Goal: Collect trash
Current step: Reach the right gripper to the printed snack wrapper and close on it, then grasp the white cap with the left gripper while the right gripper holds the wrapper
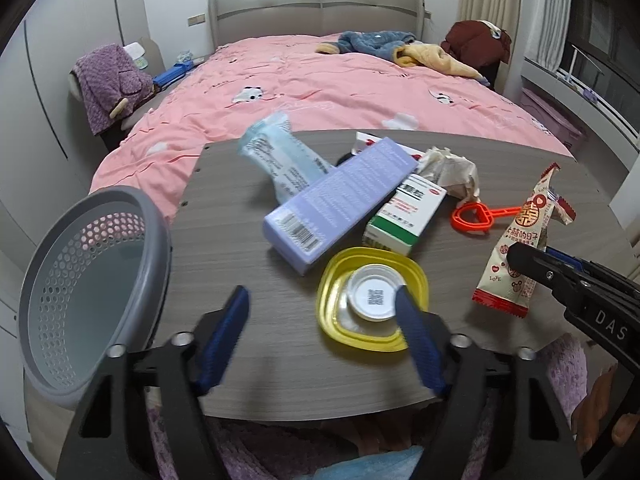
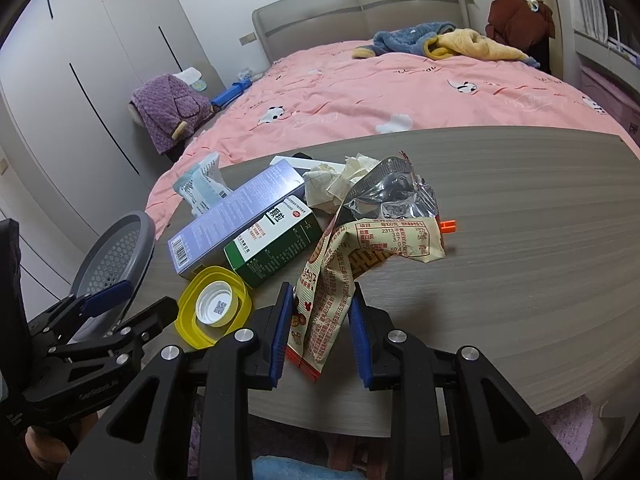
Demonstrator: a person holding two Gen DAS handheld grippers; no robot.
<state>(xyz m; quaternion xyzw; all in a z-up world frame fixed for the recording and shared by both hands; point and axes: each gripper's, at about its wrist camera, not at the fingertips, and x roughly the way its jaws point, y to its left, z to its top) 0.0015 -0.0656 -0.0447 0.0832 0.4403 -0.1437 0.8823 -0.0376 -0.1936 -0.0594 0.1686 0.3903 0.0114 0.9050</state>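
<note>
Table: grey wood-grain top (image 1: 224, 248), pink bed behind it.
Right gripper (image 2: 318, 320): clenched on the snack wrapper (image 2: 332, 272), lower centre of the right wrist view, torn foil end lifted.
Left gripper (image 1: 322, 312): released, nothing between the pads; right finger (image 1: 412, 320) overlaps the yellow lid (image 1: 372, 300).
Basket (image 1: 92, 288): grey, perforated, lower left of the left wrist view, at the table edge.
Clutter mid-table: purple box (image 1: 340, 200) lying over the green-and-white box (image 1: 404, 216); crumpled tissue (image 1: 448, 168), blue plastic pack (image 1: 276, 156), orange plastic piece (image 1: 480, 214).
</note>
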